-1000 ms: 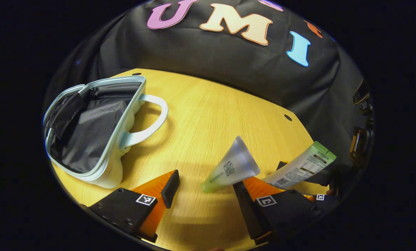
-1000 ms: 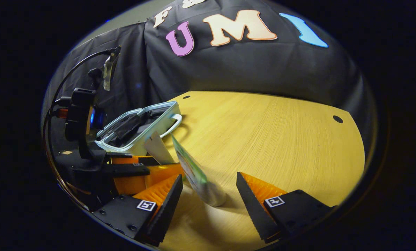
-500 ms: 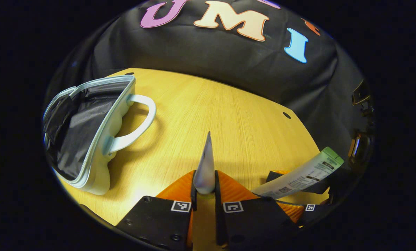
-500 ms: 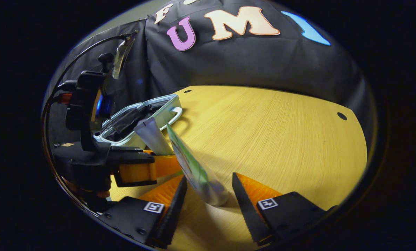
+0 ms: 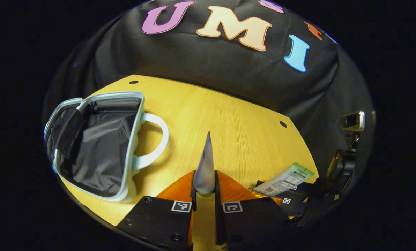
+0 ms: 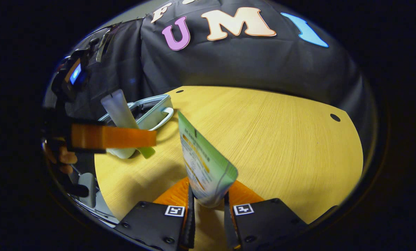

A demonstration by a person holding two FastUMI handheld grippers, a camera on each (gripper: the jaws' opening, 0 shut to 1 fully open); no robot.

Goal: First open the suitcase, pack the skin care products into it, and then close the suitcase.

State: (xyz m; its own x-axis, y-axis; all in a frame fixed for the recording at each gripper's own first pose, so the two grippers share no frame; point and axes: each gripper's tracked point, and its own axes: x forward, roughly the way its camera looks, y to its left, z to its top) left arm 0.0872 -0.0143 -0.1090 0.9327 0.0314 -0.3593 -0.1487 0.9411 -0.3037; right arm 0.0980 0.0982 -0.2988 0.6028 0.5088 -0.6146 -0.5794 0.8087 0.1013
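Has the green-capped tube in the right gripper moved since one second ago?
Yes. The green-capped tube, then standing on the wooden table between open jaws, is now clamped in the right gripper and lifted off it.

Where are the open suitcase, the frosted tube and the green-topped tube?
suitcase (image 5: 99, 146): left gripper view, on its dark lining.
frosted tube (image 5: 205, 167): left gripper view, on its body above the fingers.
green-topped tube (image 6: 202, 164): right gripper view, on its printed face above the fingers.

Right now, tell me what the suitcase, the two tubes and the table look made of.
Suitcase: pale moulded shell, probably plastic, with dark creased fabric lining. Frosted tube: translucent matte soft plastic, flat crimped end. Green-tipped tube: glossy printed plastic, sheen on its face. Table: light wood grain, possibly laminate.
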